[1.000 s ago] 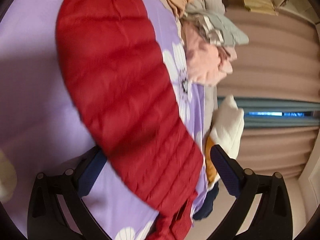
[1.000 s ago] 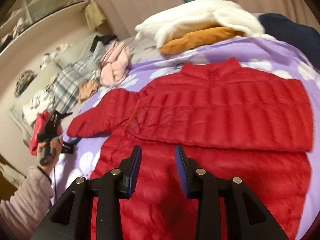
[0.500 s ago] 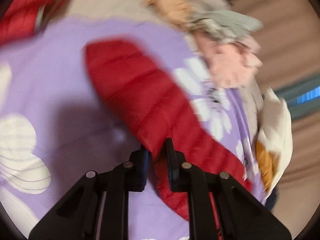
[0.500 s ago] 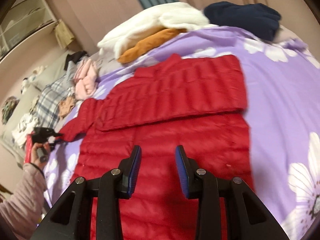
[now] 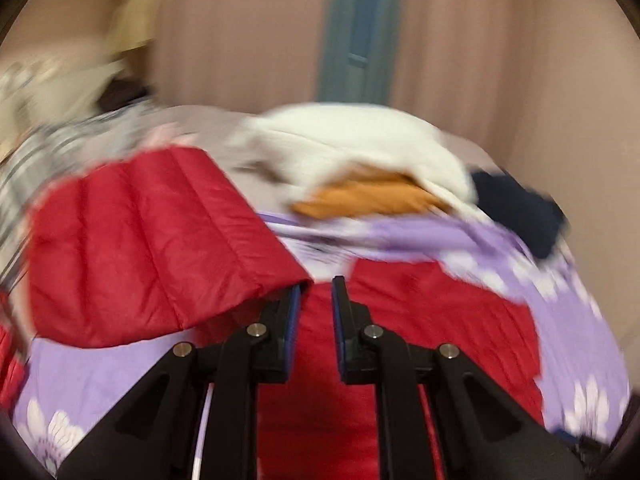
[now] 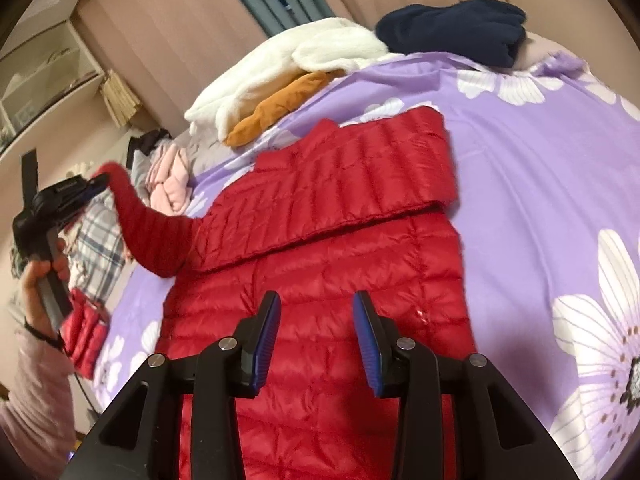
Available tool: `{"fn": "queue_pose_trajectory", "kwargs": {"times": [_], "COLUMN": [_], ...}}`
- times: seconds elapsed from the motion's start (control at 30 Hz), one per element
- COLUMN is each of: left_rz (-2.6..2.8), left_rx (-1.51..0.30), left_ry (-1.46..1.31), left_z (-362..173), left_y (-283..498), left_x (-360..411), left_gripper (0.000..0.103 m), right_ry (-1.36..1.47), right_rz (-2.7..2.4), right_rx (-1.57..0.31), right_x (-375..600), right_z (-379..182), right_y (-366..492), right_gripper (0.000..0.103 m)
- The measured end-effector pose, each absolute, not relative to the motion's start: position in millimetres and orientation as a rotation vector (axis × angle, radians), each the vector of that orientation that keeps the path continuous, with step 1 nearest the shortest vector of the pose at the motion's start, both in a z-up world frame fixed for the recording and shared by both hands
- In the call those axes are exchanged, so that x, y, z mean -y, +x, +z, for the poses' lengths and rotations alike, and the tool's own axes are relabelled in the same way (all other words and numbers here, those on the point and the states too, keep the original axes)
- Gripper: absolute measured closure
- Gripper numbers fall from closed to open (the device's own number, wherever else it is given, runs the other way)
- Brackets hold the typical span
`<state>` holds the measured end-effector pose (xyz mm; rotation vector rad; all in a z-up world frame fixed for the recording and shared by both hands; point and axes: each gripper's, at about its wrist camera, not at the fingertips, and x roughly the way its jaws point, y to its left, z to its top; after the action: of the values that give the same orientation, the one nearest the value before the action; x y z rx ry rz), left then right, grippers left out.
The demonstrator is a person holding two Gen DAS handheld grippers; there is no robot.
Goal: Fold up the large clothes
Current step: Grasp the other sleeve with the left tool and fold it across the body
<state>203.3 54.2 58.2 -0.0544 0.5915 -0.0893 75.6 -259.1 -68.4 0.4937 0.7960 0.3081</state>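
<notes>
A red quilted down jacket (image 6: 320, 248) lies flat on the purple flowered bedspread (image 6: 540, 168), its right sleeve folded across the chest. My left gripper (image 5: 316, 284) is shut on the cuff of the left sleeve (image 5: 140, 240) and holds it up off the bed; in the right wrist view the left gripper (image 6: 94, 184) holds the raised sleeve (image 6: 148, 232) at the far left. My right gripper (image 6: 316, 300) is open and empty, hovering over the jacket's lower body.
A white garment (image 6: 288, 64), an orange one (image 6: 276, 108) and a navy one (image 6: 452, 28) lie at the bed's far end. Pink and plaid clothes (image 6: 168, 184) pile at the left, beside another red item (image 6: 86, 332). Curtains and a shelf stand behind.
My left gripper has closed on the sleeve cuff, lifted it off the bed and swung toward the jacket body. My right gripper stays open, now with a slightly wider view of the jacket.
</notes>
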Motion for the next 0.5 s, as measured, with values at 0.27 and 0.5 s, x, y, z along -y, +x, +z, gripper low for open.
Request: {"fn": "queue_pose_trajectory", "kwargs": {"times": [0.27,0.5], "left_rz": [-0.367,-0.446], "left_rx": [-0.837,-0.982], "left_ry": [0.378,0.401], "left_z": [-40,-87], "left_y": [204,194], "left_x": [101,112], "left_gripper": [0.084,0.047], "right_ry": [0.556,0.628], "right_rz": [0.239,0.189], "right_rx": [-0.794,-0.784], "right_x": [291,319], "right_z": [-80,-84], "right_y": [61,56], "right_gripper": [0.065,0.053]}}
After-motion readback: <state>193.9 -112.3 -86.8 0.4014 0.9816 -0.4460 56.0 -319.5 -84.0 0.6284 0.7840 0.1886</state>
